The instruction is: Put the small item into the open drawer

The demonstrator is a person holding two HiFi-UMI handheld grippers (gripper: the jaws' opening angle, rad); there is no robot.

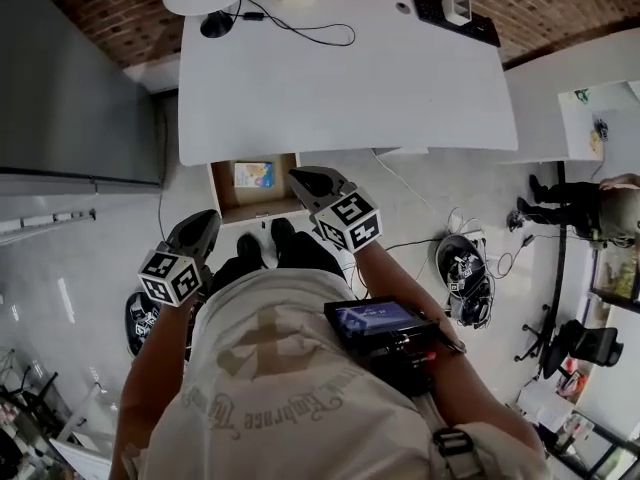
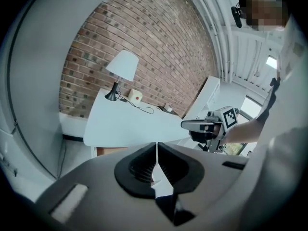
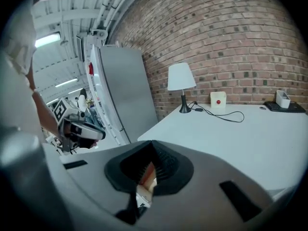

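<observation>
The small box (image 1: 253, 174) lies inside the open drawer (image 1: 222, 204). The left gripper (image 1: 207, 219) and right gripper (image 1: 304, 178) are both closed, holding nothing. The putting-in looks done; next, maybe push the drawer shut.

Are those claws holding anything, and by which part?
Nothing is held. The left gripper and right gripper both have their fingers shut and empty; the small item lies in the open drawer.

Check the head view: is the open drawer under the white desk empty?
No, a small blue and yellow packet lies inside the open drawer.
</observation>
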